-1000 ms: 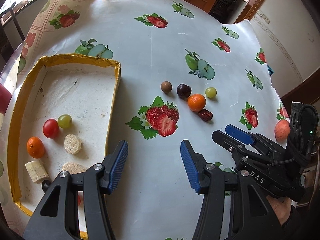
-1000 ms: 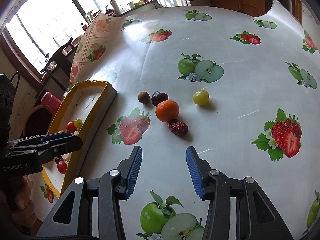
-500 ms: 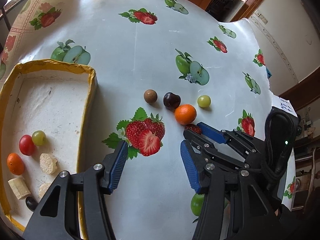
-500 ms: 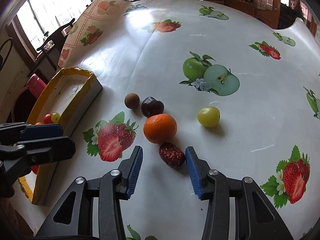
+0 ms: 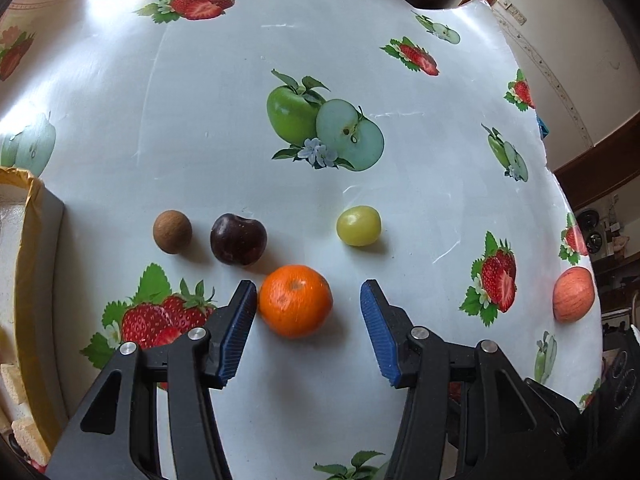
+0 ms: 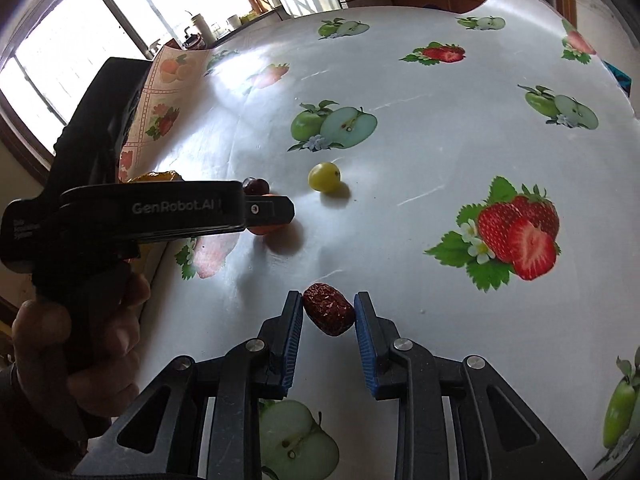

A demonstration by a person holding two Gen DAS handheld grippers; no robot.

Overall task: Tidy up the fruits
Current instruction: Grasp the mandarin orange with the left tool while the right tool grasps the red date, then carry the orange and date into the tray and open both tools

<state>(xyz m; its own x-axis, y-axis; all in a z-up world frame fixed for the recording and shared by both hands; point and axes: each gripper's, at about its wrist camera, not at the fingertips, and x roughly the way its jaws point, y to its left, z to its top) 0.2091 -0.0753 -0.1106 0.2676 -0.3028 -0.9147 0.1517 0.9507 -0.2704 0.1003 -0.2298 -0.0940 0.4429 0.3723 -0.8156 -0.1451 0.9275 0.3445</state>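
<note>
An orange [image 5: 295, 300] lies on the fruit-print tablecloth between the blue pads of my left gripper [image 5: 308, 293]. Its jaws are closing: the left pad is at the orange's side and a gap shows at the right pad. A wrinkled red date [image 6: 329, 314] sits between the pads of my right gripper [image 6: 328, 300], whose jaws are closing, and both pads touch it. In the right wrist view the left gripper [image 6: 276, 210] covers most of the orange [image 6: 264, 232].
Beyond the orange lie a brown round fruit [image 5: 172, 232], a dark cherry [image 5: 239, 239] and a green grape [image 5: 358, 225]. A yellow-rimmed tray [image 5: 24, 240] stands at the left edge. A pink apple [image 5: 573, 295] rests near the table's right edge.
My left gripper came away from the tray, sank around the orange and narrowed. My right gripper moved forward over the red date and closed on it.
</note>
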